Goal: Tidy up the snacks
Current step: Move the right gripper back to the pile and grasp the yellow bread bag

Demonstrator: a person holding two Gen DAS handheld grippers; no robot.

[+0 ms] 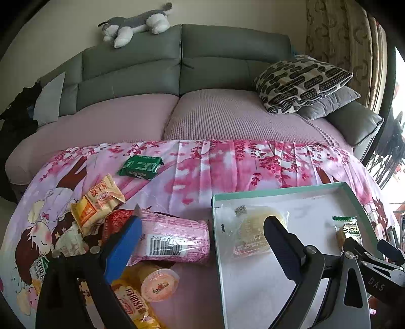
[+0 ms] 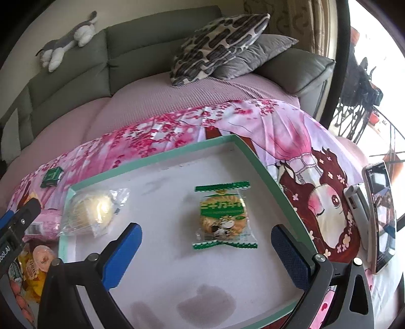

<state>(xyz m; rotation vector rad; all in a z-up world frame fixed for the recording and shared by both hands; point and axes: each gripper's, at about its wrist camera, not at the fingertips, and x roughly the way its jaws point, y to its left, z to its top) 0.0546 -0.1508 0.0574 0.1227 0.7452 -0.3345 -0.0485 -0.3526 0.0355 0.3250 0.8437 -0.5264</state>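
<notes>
A shallow box with a green rim (image 2: 157, 154) (image 1: 278, 191) lies on the pink cloth. In it lie a clear-wrapped round bun (image 2: 88, 211) (image 1: 250, 230) at the left and a green-wrapped biscuit (image 2: 222, 215) (image 1: 348, 231). My right gripper (image 2: 206, 253) is open and empty, hovering over the box just in front of the biscuit. My left gripper (image 1: 202, 243) is open and empty, straddling the box's left rim, above a pink snack pack (image 1: 174, 238). A pile of snacks (image 1: 101, 202) and a jelly cup (image 1: 159, 284) lie left of the box.
A green packet (image 1: 140, 167) lies alone at the far side of the cloth. A phone on a stand (image 2: 379, 217) stands right of the box. A grey sofa with pillows (image 1: 301, 83) and a plush dog (image 1: 136, 24) is behind the table.
</notes>
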